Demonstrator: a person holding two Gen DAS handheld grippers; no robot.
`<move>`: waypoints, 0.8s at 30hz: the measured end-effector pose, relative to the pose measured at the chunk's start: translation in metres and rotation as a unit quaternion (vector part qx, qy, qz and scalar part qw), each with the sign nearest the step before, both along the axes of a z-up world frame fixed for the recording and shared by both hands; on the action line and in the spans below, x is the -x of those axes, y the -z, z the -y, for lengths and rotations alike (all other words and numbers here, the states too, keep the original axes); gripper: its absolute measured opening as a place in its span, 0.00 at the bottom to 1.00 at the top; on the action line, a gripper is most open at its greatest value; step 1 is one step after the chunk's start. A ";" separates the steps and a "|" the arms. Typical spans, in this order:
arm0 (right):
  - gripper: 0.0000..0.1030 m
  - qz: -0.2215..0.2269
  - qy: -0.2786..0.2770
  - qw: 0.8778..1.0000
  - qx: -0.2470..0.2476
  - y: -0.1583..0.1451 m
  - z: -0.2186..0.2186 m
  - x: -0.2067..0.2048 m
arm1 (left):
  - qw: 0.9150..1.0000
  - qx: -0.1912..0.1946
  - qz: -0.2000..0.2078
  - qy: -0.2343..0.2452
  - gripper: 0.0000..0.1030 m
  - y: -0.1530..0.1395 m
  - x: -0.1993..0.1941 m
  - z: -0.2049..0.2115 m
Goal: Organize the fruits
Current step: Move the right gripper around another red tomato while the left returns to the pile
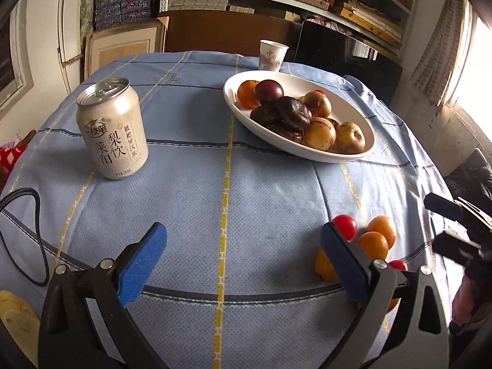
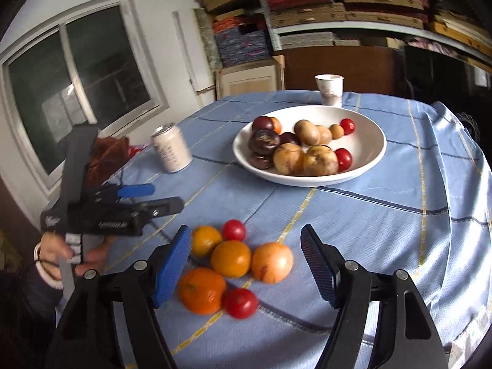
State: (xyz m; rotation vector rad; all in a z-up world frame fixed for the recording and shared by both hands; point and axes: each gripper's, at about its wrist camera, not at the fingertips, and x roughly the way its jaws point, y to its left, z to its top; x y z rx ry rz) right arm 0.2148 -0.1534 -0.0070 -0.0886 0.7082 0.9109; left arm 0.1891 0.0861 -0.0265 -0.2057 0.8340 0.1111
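Note:
A white bowl (image 2: 366,129) holds several fruits: dark passion fruits (image 2: 265,141), yellow-brown ones (image 2: 319,160) and small red tomatoes (image 2: 343,159); it also shows in the left wrist view (image 1: 366,117). A loose cluster of oranges (image 2: 230,258) and tomatoes (image 2: 240,303) lies on the blue tablecloth. My right gripper (image 2: 246,264) is open, its fingers on either side of this cluster just above it. My left gripper (image 1: 243,261) is open and empty above bare cloth; the cluster (image 1: 372,244) lies by its right finger. The left gripper also shows in the right wrist view (image 2: 153,198).
A white drink can (image 1: 112,129) stands at the left of the table, also in the right wrist view (image 2: 172,149). A paper cup (image 2: 330,89) stands behind the bowl. A black cable (image 1: 33,215) lies at the left edge. Shelves of boxes fill the back.

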 end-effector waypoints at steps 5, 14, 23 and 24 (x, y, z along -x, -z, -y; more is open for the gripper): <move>0.60 -0.010 -0.005 0.999 0.032 0.013 0.005 0.007 | 1.000 -0.003 -0.001 0.002 0.95 0.000 0.003 0.002; 0.36 -0.048 -0.018 0.997 0.066 0.027 0.009 0.003 | 1.000 0.007 -0.011 -0.005 0.95 0.002 0.003 -0.002; 0.36 -0.057 -0.041 0.993 0.096 0.040 -0.003 0.011 | 1.000 0.005 -0.015 -0.009 0.95 0.004 0.004 -0.003; 0.36 -0.057 -0.039 0.993 0.094 0.040 -0.003 0.011 | 1.000 0.005 -0.015 -0.008 0.95 0.004 0.004 -0.003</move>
